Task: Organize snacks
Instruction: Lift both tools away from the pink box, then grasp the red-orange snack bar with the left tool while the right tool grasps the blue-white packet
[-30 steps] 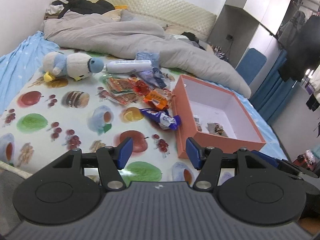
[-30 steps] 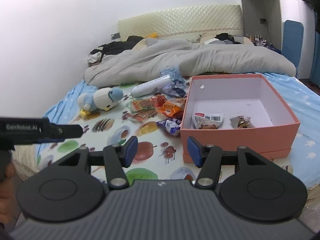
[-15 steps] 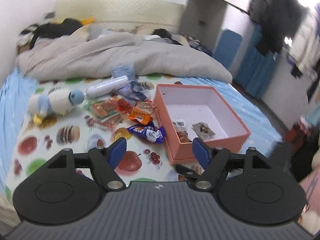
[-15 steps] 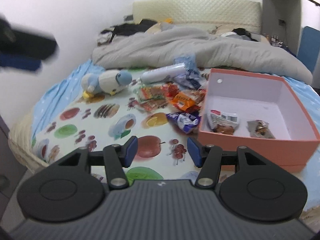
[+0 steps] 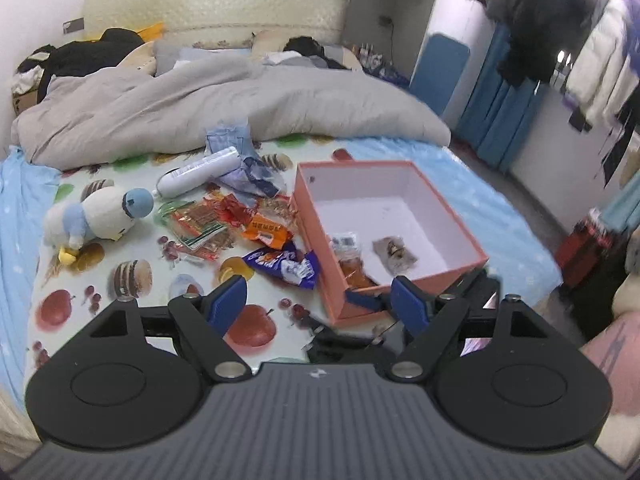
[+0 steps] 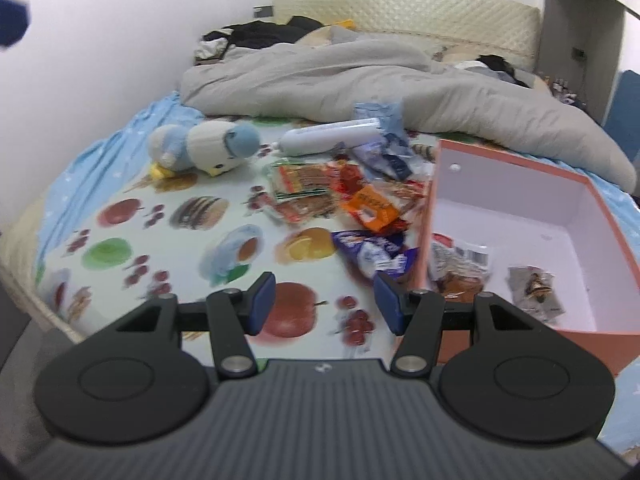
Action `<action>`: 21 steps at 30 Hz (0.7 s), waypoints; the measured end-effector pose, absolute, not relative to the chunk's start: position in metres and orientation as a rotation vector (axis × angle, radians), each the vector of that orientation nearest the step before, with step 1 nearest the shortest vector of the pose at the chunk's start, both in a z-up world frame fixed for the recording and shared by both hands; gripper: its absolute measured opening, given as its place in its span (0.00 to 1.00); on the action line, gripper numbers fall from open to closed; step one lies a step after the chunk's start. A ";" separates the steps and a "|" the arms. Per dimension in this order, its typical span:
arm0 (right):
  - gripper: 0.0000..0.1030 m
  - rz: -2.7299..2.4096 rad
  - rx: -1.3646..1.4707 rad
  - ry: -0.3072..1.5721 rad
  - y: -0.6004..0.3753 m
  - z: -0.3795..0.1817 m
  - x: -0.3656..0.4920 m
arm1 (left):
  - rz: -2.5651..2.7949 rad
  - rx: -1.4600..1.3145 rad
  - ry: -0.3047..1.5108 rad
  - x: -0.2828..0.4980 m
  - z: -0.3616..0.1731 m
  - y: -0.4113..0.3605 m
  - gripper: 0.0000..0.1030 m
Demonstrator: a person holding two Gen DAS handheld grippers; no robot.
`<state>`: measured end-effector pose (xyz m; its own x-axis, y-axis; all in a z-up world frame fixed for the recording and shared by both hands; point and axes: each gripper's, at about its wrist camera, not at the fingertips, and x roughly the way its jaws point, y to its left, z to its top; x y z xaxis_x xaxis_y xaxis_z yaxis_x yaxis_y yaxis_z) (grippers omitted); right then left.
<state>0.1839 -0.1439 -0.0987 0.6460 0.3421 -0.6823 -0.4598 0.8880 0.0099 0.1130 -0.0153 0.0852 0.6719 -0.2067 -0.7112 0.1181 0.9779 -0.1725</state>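
Two snacks boxed, a heap still waiting on the bed

Both grippers hover over the bed's near edge with nothing held. The left gripper [image 5: 318,300] has just been spreading its jaws wide; the right gripper [image 6: 324,300] stands about half open. The orange box [image 6: 600,192] holds two packets, while loose snacks [image 6: 360,204] crowd its left wall (handy for short transfers).

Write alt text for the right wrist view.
Open right gripper, holding nothing, hovers over a fruit-print bed sheet; purple snack packet just ahead, beside a pink box holding two packets. A plush penguin lies far left.
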 end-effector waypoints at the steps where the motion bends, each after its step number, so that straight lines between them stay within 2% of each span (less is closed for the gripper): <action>1: 0.55 0.447 -0.171 0.741 -0.146 -0.099 0.186 | -0.191 -0.111 0.823 0.116 0.081 -0.015 0.80; 21: 0.55 0.503 -0.144 0.788 -0.111 -0.125 0.220 | -0.139 -0.364 1.049 0.217 0.008 0.042 0.80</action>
<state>0.2198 -0.1110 -0.1250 0.5947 0.3782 -0.7094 -0.4835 0.8733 0.0602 0.2167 0.0416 0.0082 0.4964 -0.2836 -0.8205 -0.0596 0.9318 -0.3581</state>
